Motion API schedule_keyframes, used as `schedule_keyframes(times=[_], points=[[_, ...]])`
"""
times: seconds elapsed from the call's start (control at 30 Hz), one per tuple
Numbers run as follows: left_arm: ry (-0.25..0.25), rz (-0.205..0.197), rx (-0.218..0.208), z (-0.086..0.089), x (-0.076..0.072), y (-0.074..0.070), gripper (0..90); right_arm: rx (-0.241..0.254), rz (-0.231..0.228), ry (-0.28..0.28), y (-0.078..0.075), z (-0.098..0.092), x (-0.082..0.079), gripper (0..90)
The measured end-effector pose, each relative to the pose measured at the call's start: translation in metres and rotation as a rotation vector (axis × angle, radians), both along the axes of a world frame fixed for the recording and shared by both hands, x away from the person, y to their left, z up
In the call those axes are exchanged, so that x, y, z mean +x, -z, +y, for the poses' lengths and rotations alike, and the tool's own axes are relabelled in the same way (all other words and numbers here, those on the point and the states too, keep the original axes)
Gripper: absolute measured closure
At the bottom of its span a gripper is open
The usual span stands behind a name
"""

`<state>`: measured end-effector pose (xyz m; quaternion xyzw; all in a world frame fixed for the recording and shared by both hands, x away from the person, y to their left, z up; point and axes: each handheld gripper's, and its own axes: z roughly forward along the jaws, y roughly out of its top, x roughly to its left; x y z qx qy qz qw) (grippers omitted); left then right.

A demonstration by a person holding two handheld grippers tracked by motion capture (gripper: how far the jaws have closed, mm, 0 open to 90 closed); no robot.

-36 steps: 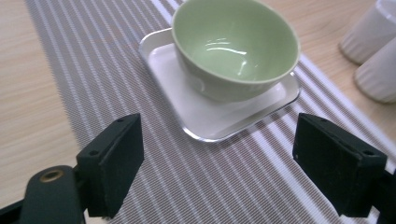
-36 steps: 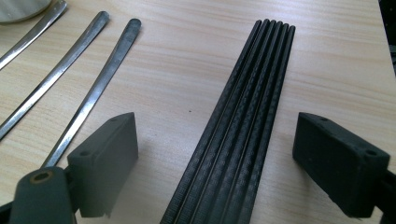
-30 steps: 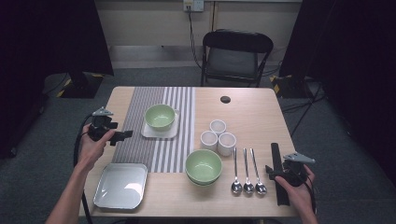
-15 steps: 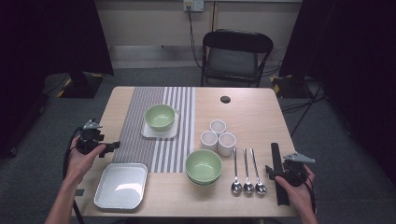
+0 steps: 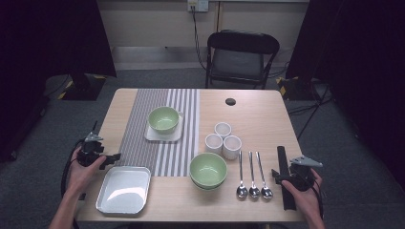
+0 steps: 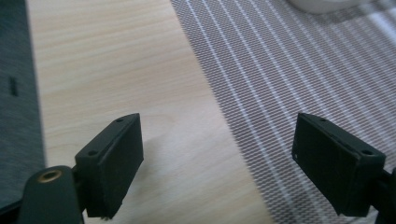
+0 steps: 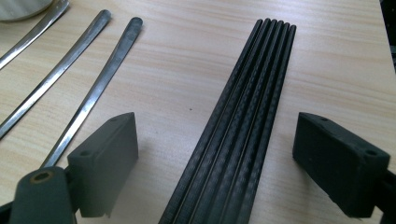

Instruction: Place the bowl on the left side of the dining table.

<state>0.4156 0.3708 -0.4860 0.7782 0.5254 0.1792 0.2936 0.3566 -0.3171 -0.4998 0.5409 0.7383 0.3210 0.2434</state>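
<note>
Left gripper (image 5: 112, 157) has dropped toward the tray (image 5: 123, 190), jaws wide.

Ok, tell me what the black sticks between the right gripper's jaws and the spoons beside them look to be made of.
Black sticks: probably carbon fibre or textured plastic; a fine woven pattern with a matte sheen shows. Spoons: metal, likely stainless steel; grey handles with a dull, brushed shine.

Black folding chair (image 5: 242, 59) behind table – wall outlet (image 5: 197, 5) above, cable hanging – grey carpet (image 5: 334, 124).
</note>
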Motion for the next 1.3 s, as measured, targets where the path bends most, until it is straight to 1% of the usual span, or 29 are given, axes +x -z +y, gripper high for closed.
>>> schedule_keyframes(times=[0.03, 0.07, 0.1, 0.13, 0.17, 0.27, 0.37, 0.4, 0.43, 0.53, 0.57, 0.6, 0.7, 0.73, 0.8, 0.83, 0.87, 0.9, 0.93, 0.97, 1.03, 1.1, 1.17, 1.2, 1.27, 1.3], points=[[0.007, 0.007, 0.003, 0.001, 0.0, 0.003, 16.8, -0.001, 0.0, -0.001, 0.0, 0.0, -0.001, 13.4], [0.013, -0.014, 0.007, 0.001, -0.001, 0.006, 16.0, -0.001, 0.0, -0.003, 0.0, -0.001, -0.002, 13.5], [0.014, -0.032, -0.005, 0.003, -0.002, 0.007, 15.0, 0.0, 0.0, -0.004, 0.0, -0.001, -0.002, 13.4], [0.012, -0.038, -0.002, 0.003, -0.003, 0.008, 15.7, 0.002, 0.001, -0.005, 0.0, -0.001, -0.002, 13.5], [0.018, -0.043, -0.01, 0.004, -0.003, 0.008, 16.0, 0.0, 0.0, -0.005, 0.0, -0.001, -0.002, 13.5], [0.009, -0.077, -0.011, 0.004, -0.005, 0.011, 14.8, 0.001, 0.001, -0.004, 0.0, -0.001, -0.002, 13.4], [0.02, -0.11, -0.033, 0.006, -0.007, 0.015, 12.4, 0.003, 0.004, -0.011, -0.001, -0.002, -0.002, 13.4], [0.021, -0.117, -0.034, 0.008, -0.007, 0.017, 11.1, 0.0, 0.012, -0.01, -0.001, -0.001, -0.002, 13.4], [0.021, -0.119, -0.04, 0.008, -0.006, 0.017, 9.5, 0.0, 0.016, -0.011, -0.002, -0.001, -0.001, 13.7], [0.018, -0.117, -0.036, 0.008, -0.006, 0.017, 8.6, 0.004, 0.027, -0.027, -0.003, -0.001, -0.001, 14.3], [0.019, -0.117, -0.036, 0.008, -0.006, 0.017, 8.6, 0.012, 0.036, -0.028, -0.005, -0.002, -0.002, 14.5], [0.018, -0.117, -0.036, 0.008, -0.006, 0.017, 8.6, 0.024, 0.032, -0.023, -0.007, -0.003, -0.002, 14.6], [0.02, -0.117, -0.037, 0.008, -0.006, 0.017, 8.6, 0.038, -0.002, 0.005, -0.017, -0.006, -0.005, 15.4], [0.022, -0.117, -0.038, 0.008, -0.005, 0.017, 8.5, 0.055, -0.021, 0.005, -0.022, -0.006, -0.007, 15.9], [0.024, -0.116, -0.04, 0.008, -0.005, 0.017, 8.2, 0.093, -0.036, -0.002, -0.031, -0.004, -0.011, 16.8], [0.026, -0.116, -0.04, 0.008, -0.005, 0.017, 8.1, 0.105, -0.037, -0.019, -0.033, -0.001, -0.012, 18.4], [0.026, -0.116, -0.039, 0.009, -0.005, 0.017, 7.9, 0.107, -0.025, -0.037, -0.035, 0.004, -0.013, 20.8], [0.027, -0.114, -0.038, 0.009, -0.004, 0.017, 7.6, 0.108, -0.019, -0.054, -0.035, 0.008, -0.013, 23.4], [0.029, -0.114, -0.032, 0.009, -0.004, 0.017, 7.4, 0.104, -0.01, -0.083, -0.034, 0.015, -0.014, 25.2], [0.025, -0.115, -0.035, 0.009, -0.004, 0.017, 7.2, 0.099, 0.0, -0.104, -0.033, 0.02, -0.013, 27.2], [0.025, -0.115, -0.035, 0.009, -0.004, 0.017, 7.1, 0.092, 0.012, -0.135, -0.031, 0.029, -0.014, 35.8], [0.024, -0.115, -0.034, 0.009, -0.004, 0.017, 7.1, 0.087, 0.011, -0.152, -0.028, 0.034, -0.015, 43.1], [0.024, -0.115, -0.034, 0.009, -0.004, 0.017, 7.0, 0.095, 0.025, -0.172, -0.025, 0.037, -0.016, 49.6], [0.024, -0.115, -0.034, 0.009, -0.004, 0.017, 7.1, 0.098, 0.032, -0.172, -0.024, 0.038, -0.016, 53.1], [0.024, -0.115, -0.035, 0.009, -0.004, 0.017, 7.0, 0.114, 0.05, -0.183, -0.022, 0.039, -0.016, 57.0], [0.021, -0.116, -0.037, 0.008, -0.004, 0.017, 7.1, 0.108, 0.053, -0.188, -0.021, 0.039, -0.015, 59.2]])
